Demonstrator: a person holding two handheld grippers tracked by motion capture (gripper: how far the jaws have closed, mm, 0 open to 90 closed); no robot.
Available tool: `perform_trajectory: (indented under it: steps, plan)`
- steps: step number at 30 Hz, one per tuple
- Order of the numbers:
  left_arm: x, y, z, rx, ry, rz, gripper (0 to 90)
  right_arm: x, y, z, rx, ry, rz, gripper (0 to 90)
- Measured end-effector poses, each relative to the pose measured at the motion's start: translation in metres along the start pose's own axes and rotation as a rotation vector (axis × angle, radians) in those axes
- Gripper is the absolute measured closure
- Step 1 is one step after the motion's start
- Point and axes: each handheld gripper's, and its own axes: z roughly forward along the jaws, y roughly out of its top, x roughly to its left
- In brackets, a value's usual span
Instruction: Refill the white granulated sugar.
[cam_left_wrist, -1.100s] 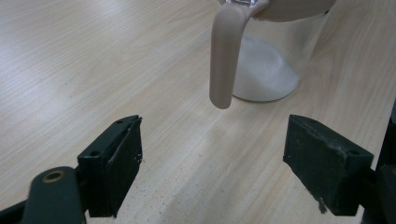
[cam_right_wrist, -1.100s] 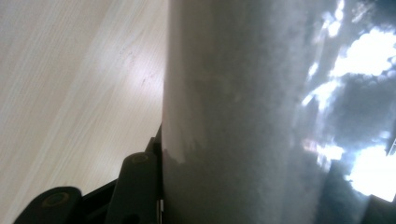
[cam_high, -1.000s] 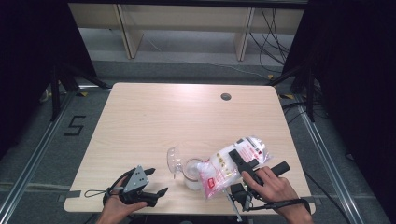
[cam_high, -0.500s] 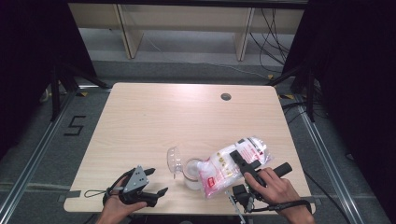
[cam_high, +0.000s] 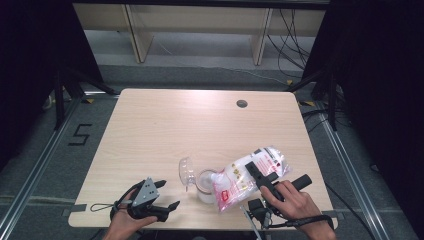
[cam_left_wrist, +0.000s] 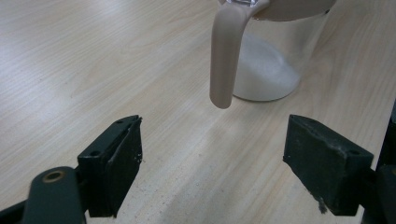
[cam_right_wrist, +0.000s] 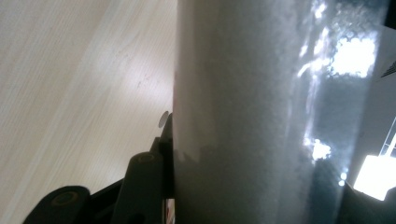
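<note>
Clearly a pour is under way: the right gripper (cam_high: 256, 176), low and right of centre in the high view, is clamped on a clear bag of white grains (cam_high: 248, 176), jaws pressing into its sides. The bag lies tilted, its lower end dipping towards the mouth of a clear jar (cam_high: 204, 183) that stands at the bottom centre of the frame, near the table's (cam_high: 200, 125) front edge. That slant looks chosen so the grains slide downhill into the jar and not over the wood. In the right gripper view the bag (cam_right_wrist: 261, 112) stands close before the lens, with one black jaw pressed flat against its left side, so the grip seems firm enough to carry the weight.

The jar's hinged lid (cam_high: 186, 172) hangs open to the upper left of it, out of the stream's way. In the left gripper view a mound of white grains shows through the jar (cam_left_wrist: 273, 56) at the top right, behind a beige handle or strap (cam_left_wrist: 225, 51).

The left gripper (cam_high: 165, 196), at the lower left of the high view, rests on the table with its jaws spread wide and nothing between them, pointed at the jar. My guess is it waits there to steady the jar if needed.
</note>
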Motion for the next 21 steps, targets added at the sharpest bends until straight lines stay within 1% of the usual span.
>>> perform_trajectory:
  steps: [1,3,4,5,6,7,8,9,15,16,17,18,19,21]
  plan:
    - [-0.0001,0.0000,0.0001,-0.001,-0.002,-0.002,19.0,-0.0001,0.0000,0.0000,-0.001,0.000,-0.002,61.9]
    - [0.0019,0.0006,0.0000,-0.002,-0.003,0.030,19.0,-0.0003,-0.0007,0.0001,-0.003,0.001,-0.001,62.0]
    - [0.0006,0.0002,0.0000,-0.001,-0.003,0.010,19.0,-0.0006,-0.0013,0.0006,-0.008,-0.007,-0.006,62.0]
    - [0.0003,0.0000,-0.0004,0.003,0.002,0.004,19.0,-0.0022,-0.0014,0.0009,-0.007,-0.001,-0.023,62.1]
    - [-0.0001,0.0001,-0.0003,-0.004,-0.002,0.001,19.0,0.0003,-0.0021,0.0003,0.006,-0.004,-0.001,62.1]
    - [-0.0002,0.0000,-0.0003,-0.006,-0.002,-0.004,19.0,0.0004,-0.0024,0.0002,0.011,-0.004,-0.002,62.1]
    - [0.0001,0.0000,-0.0002,-0.005,-0.001,-0.003,19.0,-0.0002,-0.0031,-0.0001,0.014,0.001,-0.010,62.1]
    - [0.0001,-0.0001,-0.0001,-0.005,-0.001,-0.004,19.0,0.0000,-0.0033,-0.0005,0.020,0.002,-0.006,62.2]
    - [0.0003,0.0000,-0.0002,0.000,0.001,0.001,19.0,-0.0014,-0.0013,-0.0014,0.017,0.000,-0.021,62.3]
    - [0.0005,0.0000,-0.0002,0.002,0.002,0.002,19.0,-0.0016,-0.0003,-0.0008,0.011,-0.003,-0.026,62.3]
    - [0.0005,0.0000,-0.0002,0.002,0.002,0.002,19.0,-0.0006,0.0004,-0.0010,0.014,0.000,-0.016,62.4]
    - [0.0005,0.0000,-0.0003,0.003,0.001,0.003,19.0,-0.0015,0.0012,-0.0004,0.003,-0.005,-0.029,62.4]
    - [0.0004,0.0000,-0.0003,0.003,0.000,0.004,19.0,-0.0012,0.0019,-0.0005,0.004,0.001,-0.021,62.5]
    - [0.0005,0.0000,-0.0002,0.003,0.001,0.002,19.0,-0.0014,0.0024,-0.0001,-0.006,-0.005,-0.021,62.5]
